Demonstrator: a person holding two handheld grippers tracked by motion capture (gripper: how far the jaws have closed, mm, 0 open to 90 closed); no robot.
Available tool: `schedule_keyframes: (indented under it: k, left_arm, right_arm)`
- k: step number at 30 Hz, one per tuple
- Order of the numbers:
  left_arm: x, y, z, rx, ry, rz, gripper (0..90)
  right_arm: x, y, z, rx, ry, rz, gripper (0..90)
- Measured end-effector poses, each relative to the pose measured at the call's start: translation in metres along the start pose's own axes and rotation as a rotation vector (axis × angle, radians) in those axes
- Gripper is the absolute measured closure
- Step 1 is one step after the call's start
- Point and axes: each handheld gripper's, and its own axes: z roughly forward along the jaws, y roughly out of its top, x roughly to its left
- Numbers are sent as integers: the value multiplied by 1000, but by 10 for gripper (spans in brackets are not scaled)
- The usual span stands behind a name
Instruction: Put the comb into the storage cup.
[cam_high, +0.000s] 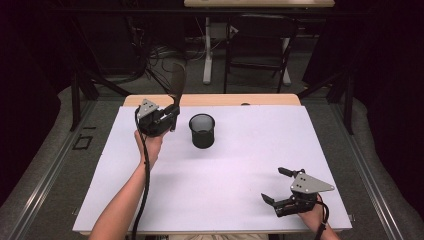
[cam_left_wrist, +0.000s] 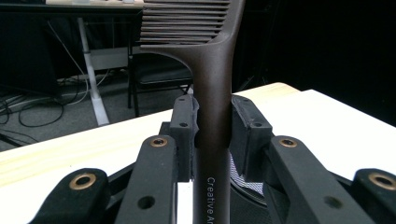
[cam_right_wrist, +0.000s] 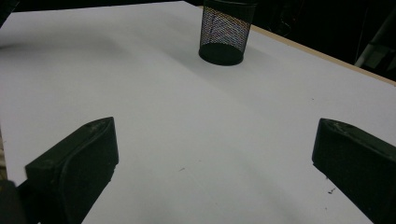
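A pale wooden tabletop (cam_high: 260, 100) carries a large white rectangular sheet (cam_high: 240, 170) that covers nearly all of it, leaving a light strip of wood bare along the far edge. A black wire-mesh cylindrical cup (cam_high: 202, 130) stands upright and open-topped directly on the sheet, toward the far side and left of the middle. The right claw (cam_high: 277, 186) sits low at the sheet's near right corner, jaws spread wide.
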Motion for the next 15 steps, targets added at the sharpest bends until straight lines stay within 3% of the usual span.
schedule_keyframes:
  k: [15]
  left_arm:
    - [-5, 12, 5, -18, -3, 16, 724]
  right_arm:
    - [0, 0, 0, -1, 0, 5, 1]
